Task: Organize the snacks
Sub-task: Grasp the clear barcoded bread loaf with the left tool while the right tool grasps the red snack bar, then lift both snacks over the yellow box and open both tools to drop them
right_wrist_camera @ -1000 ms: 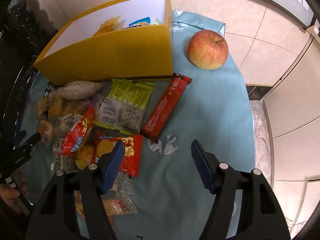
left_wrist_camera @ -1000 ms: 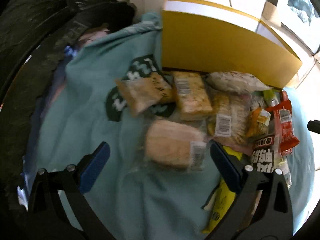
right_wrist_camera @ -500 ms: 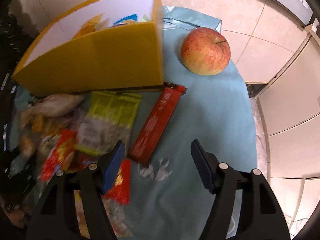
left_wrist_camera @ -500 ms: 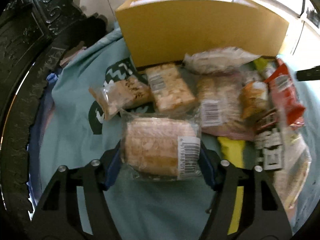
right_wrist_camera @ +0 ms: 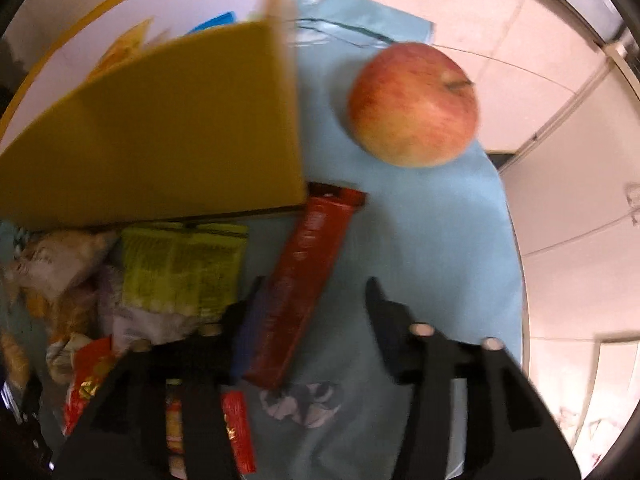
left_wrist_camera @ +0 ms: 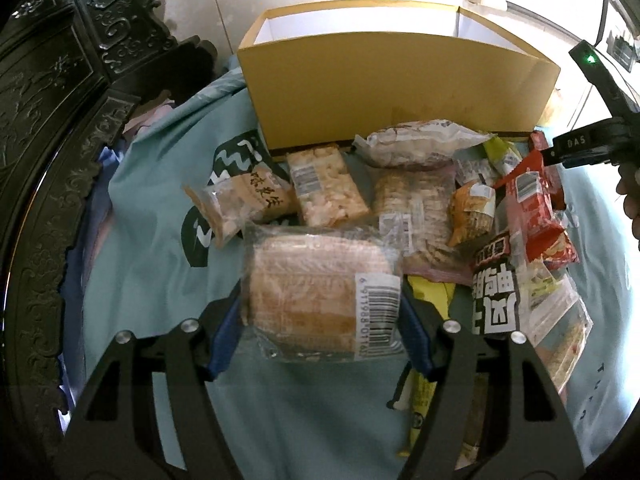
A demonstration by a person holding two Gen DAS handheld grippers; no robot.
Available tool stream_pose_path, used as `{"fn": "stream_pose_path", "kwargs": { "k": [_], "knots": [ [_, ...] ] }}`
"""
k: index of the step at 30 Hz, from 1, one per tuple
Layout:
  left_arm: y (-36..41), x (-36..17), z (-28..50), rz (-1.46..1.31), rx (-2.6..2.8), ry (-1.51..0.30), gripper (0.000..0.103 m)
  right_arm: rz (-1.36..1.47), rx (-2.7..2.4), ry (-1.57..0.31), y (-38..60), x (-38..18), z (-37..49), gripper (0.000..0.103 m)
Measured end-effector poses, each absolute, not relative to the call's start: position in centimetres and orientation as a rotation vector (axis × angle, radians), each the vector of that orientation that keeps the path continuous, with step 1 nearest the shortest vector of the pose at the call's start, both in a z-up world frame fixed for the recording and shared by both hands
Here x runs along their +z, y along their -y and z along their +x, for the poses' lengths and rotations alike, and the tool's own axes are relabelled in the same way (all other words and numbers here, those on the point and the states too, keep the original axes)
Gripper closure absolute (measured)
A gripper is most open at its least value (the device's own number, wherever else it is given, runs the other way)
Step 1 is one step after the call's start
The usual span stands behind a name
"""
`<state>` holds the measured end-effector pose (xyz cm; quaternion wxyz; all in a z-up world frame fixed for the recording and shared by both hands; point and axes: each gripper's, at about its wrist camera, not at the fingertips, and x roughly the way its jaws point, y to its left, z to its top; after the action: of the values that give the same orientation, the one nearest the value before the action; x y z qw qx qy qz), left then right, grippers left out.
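Note:
A clear packet of pale cake slices (left_wrist_camera: 316, 292) with a barcode label sits between the blue pads of my left gripper (left_wrist_camera: 322, 300). Both pads press its sides while the jaws ease slightly wider. Behind it a pile of snack packets (left_wrist_camera: 420, 200) lies on a teal cloth (left_wrist_camera: 160, 260), in front of an open yellow box (left_wrist_camera: 400, 80). My right gripper (right_wrist_camera: 314, 286) points steeply down over a long red bar (right_wrist_camera: 304, 264) beside the box (right_wrist_camera: 160, 128). Its jaws are closing with the bar between them; the left finger touches the bar, the right stands apart.
A red-yellow apple (right_wrist_camera: 412, 104) rests on the cloth right of the box. Dark carved wooden furniture (left_wrist_camera: 48, 120) borders the left side. A green packet (right_wrist_camera: 180, 268) and other wrappers lie left of the red bar. The box holds a few packets.
My left gripper's jaws closed from wide open onto the cake packet. My right gripper sank and moved to the red bar, its jaws narrowing around it.

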<state>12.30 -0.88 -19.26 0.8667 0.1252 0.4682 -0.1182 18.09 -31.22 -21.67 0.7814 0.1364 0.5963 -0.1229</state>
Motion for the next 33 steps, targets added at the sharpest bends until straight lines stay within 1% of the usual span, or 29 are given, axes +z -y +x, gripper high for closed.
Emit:
{"fn": "stream_pose_path", "kwargs": {
  "k": [1,4,6,7,9,10,14,15,17,20,25,33],
  "knots": [
    [0.9,-19.2,12.2,0.264,-0.246,-0.982,0.033,0.324,-0.228,-1.309,31.0,-22.2,18.1,0.045],
    [0.9,-19.1,12.2,0.269,-0.247,-0.978,0.033,0.35,-0.184,-1.233,30.8,-21.2,18.1,0.048],
    [0.9,-19.2,12.1,0.276,-0.249,-0.98,0.032,0.25,-0.24,-1.326,30.4,-22.3,18.7,0.062],
    [0.9,-19.3,12.1,0.28,-0.247,-0.986,0.032,0.174,-0.239,-1.328,29.8,-22.3,18.9,0.065],
    [0.8,-19.3,12.0,0.28,-0.244,-0.99,0.032,0.115,-0.226,-1.344,29.0,-22.2,19.0,0.069],
    [0.8,-19.2,12.0,0.278,-0.246,-0.99,0.032,0.113,-0.224,-1.349,28.9,-22.2,18.9,0.07],
    [0.3,-18.5,11.8,0.256,-0.231,-0.966,0.032,0.243,-0.174,-1.3,30.8,-21.3,16.5,0.075],
    [0.0,-18.1,11.8,0.246,-0.23,-0.957,0.032,0.276,-0.165,-1.29,31.4,-20.9,15.8,0.079],
    [-0.2,-17.2,11.6,0.216,-0.227,-0.928,0.032,0.319,-0.132,-1.254,32.1,-19.7,14.4,0.079],
    [-0.2,-15.5,11.4,0.179,-0.245,-0.882,0.032,0.302,-0.073,-1.181,31.9,-16.6,12.2,0.079],
    [0.4,-13.7,11.3,0.156,-0.269,-0.853,0.032,0.329,-0.027,-1.118,32.0,-13.9,10.1,0.079],
    [0.5,-9.2,10.0,0.113,-0.311,-0.757,0.032,0.325,0.088,-0.939,30.7,-5.4,7.5,0.079]
  ]
}}
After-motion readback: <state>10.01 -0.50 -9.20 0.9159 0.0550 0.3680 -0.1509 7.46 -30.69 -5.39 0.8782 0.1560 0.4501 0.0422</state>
